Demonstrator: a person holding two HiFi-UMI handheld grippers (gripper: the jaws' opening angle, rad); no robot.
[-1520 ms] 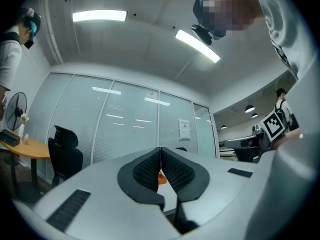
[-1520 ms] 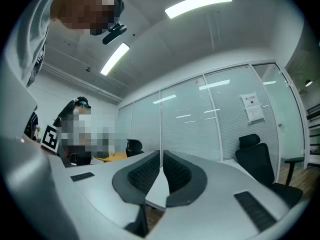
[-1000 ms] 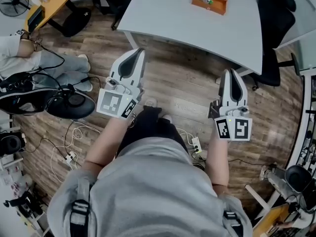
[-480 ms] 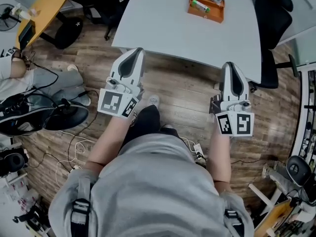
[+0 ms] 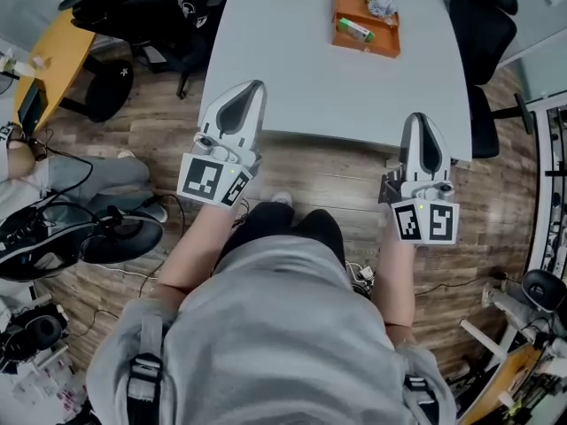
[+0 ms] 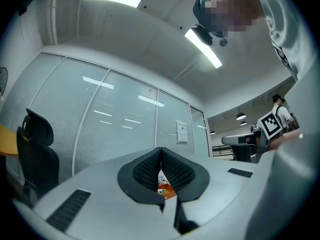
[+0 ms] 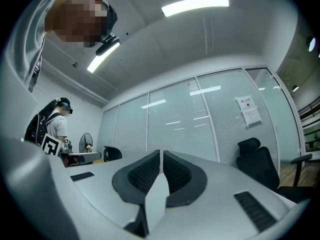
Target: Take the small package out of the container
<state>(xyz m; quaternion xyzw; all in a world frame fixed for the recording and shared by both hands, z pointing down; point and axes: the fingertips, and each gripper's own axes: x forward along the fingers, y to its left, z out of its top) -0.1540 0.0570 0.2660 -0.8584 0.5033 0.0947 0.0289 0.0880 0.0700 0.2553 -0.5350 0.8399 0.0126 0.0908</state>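
An orange container [image 5: 384,41] sits at the far side of the white table [image 5: 310,69]. Inside it lie a small green and white package [image 5: 353,30] and a grey crumpled item [image 5: 381,4]. My left gripper [image 5: 255,86] is shut and empty, with its tips over the table's near edge. My right gripper [image 5: 418,119] is also shut and empty, just short of that edge at the right. Both stay well short of the container. In the left gripper view, the shut left gripper [image 6: 161,151] shows a bit of the orange container [image 6: 168,192] below its tips. The right gripper [image 7: 161,154] is shut in its own view.
Black office chairs stand at the table's right [image 5: 483,25] and back left [image 5: 133,11]. A yellow desk [image 5: 44,69] is at the far left. Cables and black gear [image 5: 80,237] lie on the wooden floor at the left. Glass partition walls [image 7: 200,129] stand beyond the table.
The person has stepped toward the table. The table and container have come nearer in the head view, and both grippers, still shut, have reached its near edge.
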